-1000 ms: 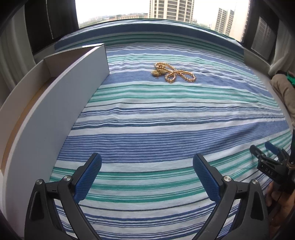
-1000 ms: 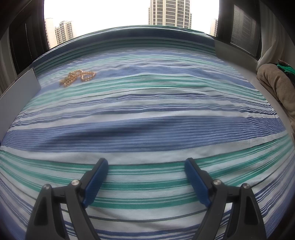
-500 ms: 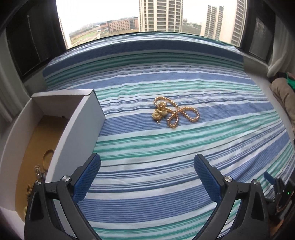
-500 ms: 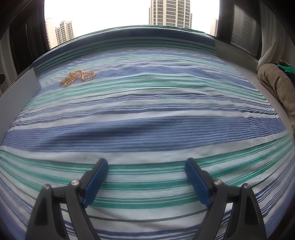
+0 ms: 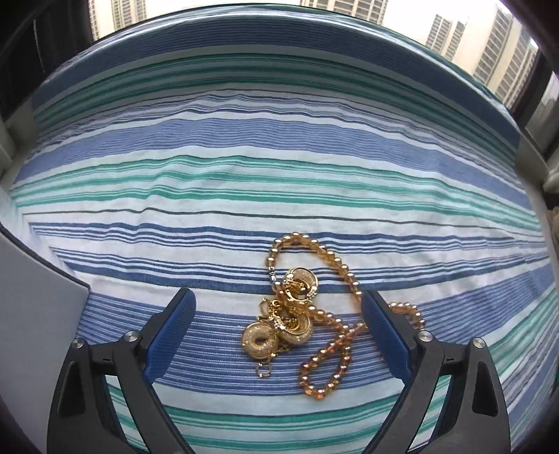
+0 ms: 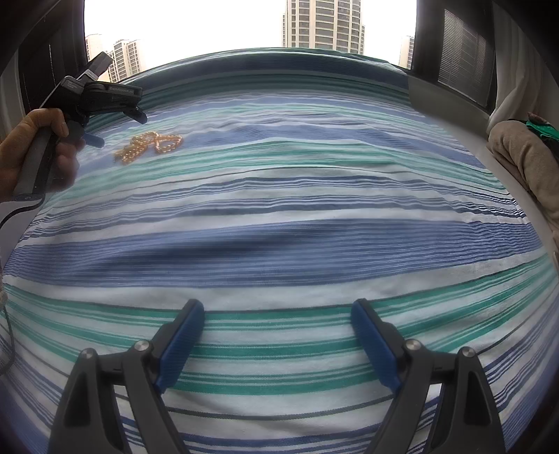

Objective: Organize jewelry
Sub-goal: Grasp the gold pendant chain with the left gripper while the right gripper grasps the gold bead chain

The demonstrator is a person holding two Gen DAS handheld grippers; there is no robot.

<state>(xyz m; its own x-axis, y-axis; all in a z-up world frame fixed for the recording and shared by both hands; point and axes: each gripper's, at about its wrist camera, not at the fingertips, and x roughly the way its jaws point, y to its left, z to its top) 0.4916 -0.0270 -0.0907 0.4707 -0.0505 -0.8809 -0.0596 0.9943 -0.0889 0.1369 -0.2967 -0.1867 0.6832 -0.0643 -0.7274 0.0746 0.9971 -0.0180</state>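
One grey-walled box (image 5: 38, 314) showed only its corner, contents hidden, on the blue, green and white striped bedspread (image 5: 279, 167) below the high-rise window (image 6: 216, 24). The left gripper (image 5: 277, 314), jaws just narrowing yet apart, straddled the tangled gold bead jewellery (image 5: 300, 321) ungripped; the right gripper (image 6: 277, 324) gaped empty.

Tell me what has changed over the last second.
The left gripper swung from beside the white box to the gold jewelry pile, its jaws just closing slightly around it, not yet gripping. Right gripper, jewelry and striped sheet stayed put.

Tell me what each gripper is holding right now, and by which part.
Nothing is held. The left gripper, its jaws just closing, straddles the gold jewelry pile without pressing on it. The right gripper is open over the striped sheet.
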